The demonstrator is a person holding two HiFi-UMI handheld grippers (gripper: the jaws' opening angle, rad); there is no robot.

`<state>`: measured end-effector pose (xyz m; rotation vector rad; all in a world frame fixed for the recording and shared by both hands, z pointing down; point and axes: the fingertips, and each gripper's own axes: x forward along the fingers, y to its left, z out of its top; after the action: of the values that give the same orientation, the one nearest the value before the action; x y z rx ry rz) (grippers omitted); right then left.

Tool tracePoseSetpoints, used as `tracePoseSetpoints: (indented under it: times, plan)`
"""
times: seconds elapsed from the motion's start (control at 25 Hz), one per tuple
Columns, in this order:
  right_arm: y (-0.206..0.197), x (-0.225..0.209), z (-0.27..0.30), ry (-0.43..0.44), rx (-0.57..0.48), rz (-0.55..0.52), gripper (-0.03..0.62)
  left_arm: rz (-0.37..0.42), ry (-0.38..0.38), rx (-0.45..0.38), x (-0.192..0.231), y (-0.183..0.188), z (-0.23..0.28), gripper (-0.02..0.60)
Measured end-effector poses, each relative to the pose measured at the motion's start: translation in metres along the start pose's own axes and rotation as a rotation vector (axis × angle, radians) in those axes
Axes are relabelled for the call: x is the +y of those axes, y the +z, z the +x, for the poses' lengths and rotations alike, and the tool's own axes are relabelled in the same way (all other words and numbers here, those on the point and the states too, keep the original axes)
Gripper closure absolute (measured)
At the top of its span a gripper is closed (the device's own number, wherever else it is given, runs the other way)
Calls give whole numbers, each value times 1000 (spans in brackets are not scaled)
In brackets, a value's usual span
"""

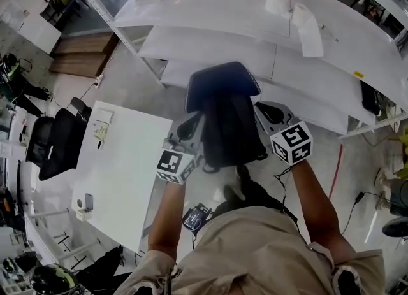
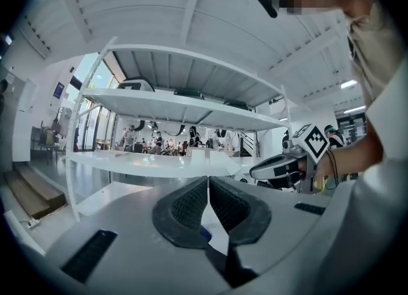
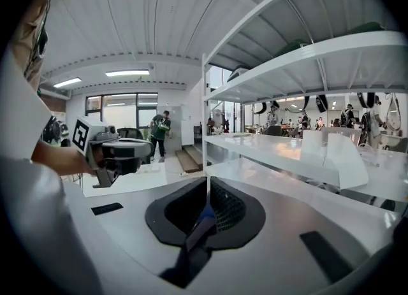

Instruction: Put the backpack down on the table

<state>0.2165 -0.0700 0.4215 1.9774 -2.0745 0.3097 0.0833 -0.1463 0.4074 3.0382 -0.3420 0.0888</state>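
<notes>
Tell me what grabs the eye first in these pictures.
A black fabric backpack hangs above the floor at the head view's centre, between the left gripper and the right gripper, both shut on its dark straps. Behind it stands a white metal shelving rack with two white paper rolls on a shelf, and a white rectangular table lies to its left.

An open-plan lab or work hall is shown. Tall white shelving (image 1: pixel 223 7) is set beside a white table (image 1: pixel 127 172), with black office chairs (image 1: pixel 57 144) pushed up to it. Cables (image 1: pixel 336 169) are trailed across the grey floor. Strip lights (image 3: pixel 127 72), large windows (image 3: pixel 121 106) and a standing person (image 3: pixel 160 133) are seen farther off.
</notes>
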Motion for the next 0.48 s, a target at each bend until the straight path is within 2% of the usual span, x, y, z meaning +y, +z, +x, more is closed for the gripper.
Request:
tracePoseSetpoints:
  times: [0.28, 0.48]
  plan:
    - [-56, -35, 54, 29, 78, 69, 566, -87, 19, 125, 41, -84, 35, 563]
    - [-101, -57, 95, 66, 120, 105, 565, -149, 39, 185, 65, -143, 58, 561]
